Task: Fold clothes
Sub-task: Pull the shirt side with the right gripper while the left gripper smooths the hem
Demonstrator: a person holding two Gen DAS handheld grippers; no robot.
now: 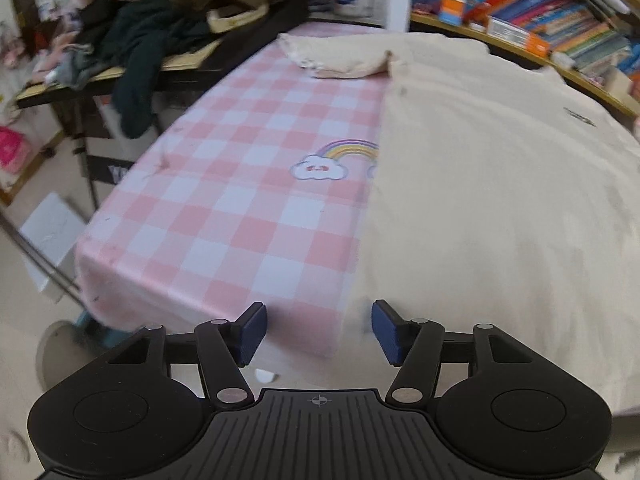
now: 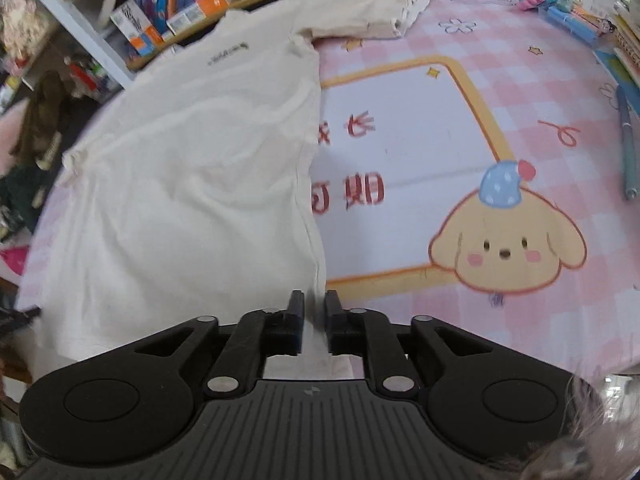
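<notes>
**Cream shirt flat on the bench, right gripper pinching its hem**

While the bench (image 1: 224, 208) fills both views under its pink checked cloth, we see the cream shirt (image 1: 492, 184) spread flat across it, one sleeve (image 2: 372, 12) reaching toward the far bookshelf (image 1: 560, 20). Beside the bench, a heap of dark clothes (image 1: 148, 36) sits on a side table. Our left gripper (image 1: 319, 330) hangs with jaws wide apart at the shirt's near left corner, holding nothing. Our right gripper (image 2: 314, 320) is nearly closed, with the shirt's near right hem edge between its fingers. A pen (image 2: 626, 144) lies at the bench's right edge.
</notes>
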